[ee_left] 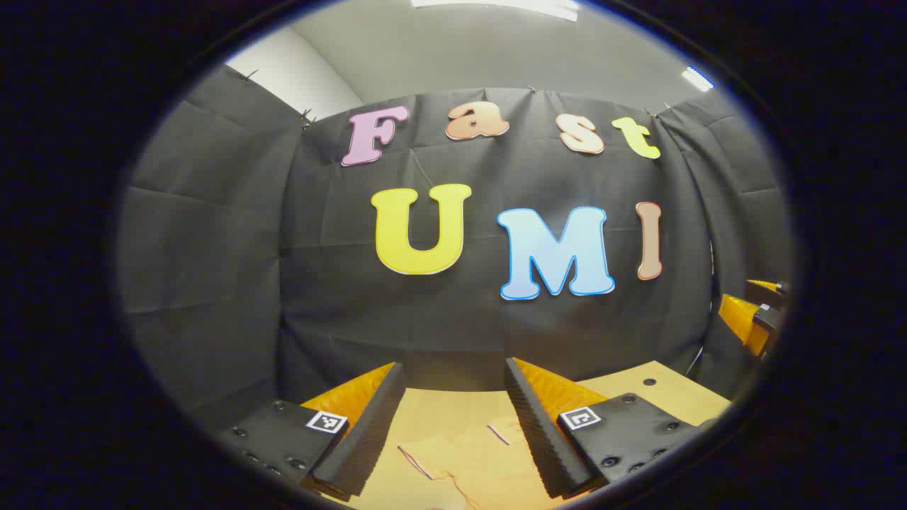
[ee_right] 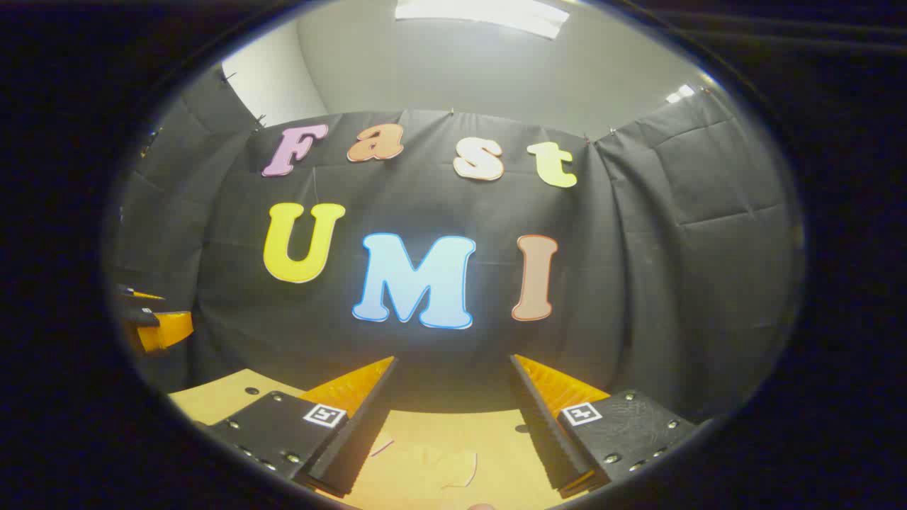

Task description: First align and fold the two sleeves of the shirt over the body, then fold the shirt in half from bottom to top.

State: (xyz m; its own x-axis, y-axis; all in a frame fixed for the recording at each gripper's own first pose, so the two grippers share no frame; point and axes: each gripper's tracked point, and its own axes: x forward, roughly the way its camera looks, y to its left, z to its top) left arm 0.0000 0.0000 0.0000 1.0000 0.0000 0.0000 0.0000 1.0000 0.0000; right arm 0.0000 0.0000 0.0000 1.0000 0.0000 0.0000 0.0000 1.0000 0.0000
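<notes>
Both grippers are held up and face the booth wall. In the left gripper view, my left gripper (ee_left: 453,367) stands open with nothing between its fingers. Below it lies a pale tan cloth (ee_left: 460,460) with thin pink edges, apparently the shirt, flat on the wooden table (ee_left: 666,389). In the right gripper view, my right gripper (ee_right: 453,360) is also open and holds nothing. A bit of the same pale cloth (ee_right: 453,467) shows low between its fingers. Neither gripper touches the cloth. The other gripper appears at each view's edge: the right gripper (ee_left: 755,315) and the left gripper (ee_right: 152,322).
The black cloth wall closes the booth at the back and on both sides, just beyond the table's far edge. The tabletop (ee_right: 212,397) has small dark screw holes. White ceiling lights shine above.
</notes>
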